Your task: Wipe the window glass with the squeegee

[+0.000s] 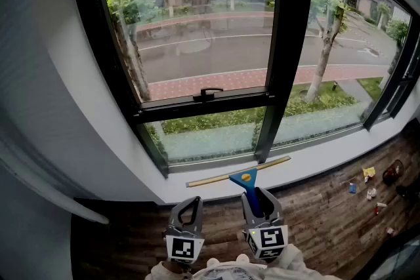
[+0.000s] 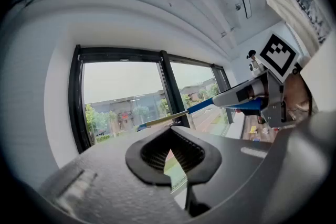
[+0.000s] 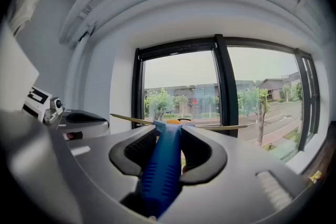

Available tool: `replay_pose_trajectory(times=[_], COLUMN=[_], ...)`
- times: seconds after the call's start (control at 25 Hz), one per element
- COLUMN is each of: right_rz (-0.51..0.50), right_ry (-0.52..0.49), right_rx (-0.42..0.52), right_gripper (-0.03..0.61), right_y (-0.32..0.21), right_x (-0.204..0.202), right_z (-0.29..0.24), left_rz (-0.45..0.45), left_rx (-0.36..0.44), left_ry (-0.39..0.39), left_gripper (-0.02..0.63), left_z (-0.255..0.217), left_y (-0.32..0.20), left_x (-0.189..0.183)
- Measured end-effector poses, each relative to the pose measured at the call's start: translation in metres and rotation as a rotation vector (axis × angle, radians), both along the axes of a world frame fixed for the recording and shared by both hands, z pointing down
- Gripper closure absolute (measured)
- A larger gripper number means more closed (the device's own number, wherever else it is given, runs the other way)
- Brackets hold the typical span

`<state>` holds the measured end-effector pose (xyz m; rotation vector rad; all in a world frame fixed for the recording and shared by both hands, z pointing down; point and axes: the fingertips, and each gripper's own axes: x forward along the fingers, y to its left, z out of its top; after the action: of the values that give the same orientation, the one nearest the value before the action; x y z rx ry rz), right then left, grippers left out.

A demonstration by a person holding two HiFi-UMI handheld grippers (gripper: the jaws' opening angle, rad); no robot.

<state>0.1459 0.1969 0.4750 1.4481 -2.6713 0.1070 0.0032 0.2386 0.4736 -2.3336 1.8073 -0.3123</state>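
Observation:
The squeegee has a blue handle and a long pale blade lying crosswise just below the window glass. My right gripper is shut on the blue handle, and the blade stretches across in front of the panes in the right gripper view. My left gripper sits beside it at the left, shut with nothing between its jaws. From the left gripper view the squeegee shows at the right, held by the other gripper.
A black-framed window with a thick mullion and a handle on the crossbar. A white sill runs beneath it. Small items lie on the wooden floor at the right.

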Motion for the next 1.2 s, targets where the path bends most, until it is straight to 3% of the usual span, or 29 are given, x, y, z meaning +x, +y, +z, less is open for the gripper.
replay_pose_trajectory(times=[0.16,0.36,0.76,0.96,1.2], right_rz=[0.008,0.007,0.001,0.006,-0.005], right_ry=[-0.005,-0.008,-0.046,-0.059,-0.087], right_rx=[0.015,0.003,-0.020,-0.030,-0.050], right_gripper=[0.428,0.428,0.428,0.428,0.426], right_y=[-0.010,-0.012,-0.021,-0.034,-0.062], right_x=[0.013,0.023,0.061,0.085,0.079], right_z=[-0.006,-0.002,0.009,0.015,0.025], left_rz=[0.015,0.024,-0.002,-0.007,-0.010], left_rx=[0.042,0.041,-0.020,-0.011,0.005], left_ry=[0.057,0.066,0.117,0.131,0.040], left_gripper=[0.618,0.618,0.617,0.617,0.615], left_z=[-0.021,-0.015,0.003,0.003,0.000], left_y=[-0.009,-0.017,-0.037,-0.047,-0.070], left_x=[0.016,0.026,0.047,0.070,0.071])
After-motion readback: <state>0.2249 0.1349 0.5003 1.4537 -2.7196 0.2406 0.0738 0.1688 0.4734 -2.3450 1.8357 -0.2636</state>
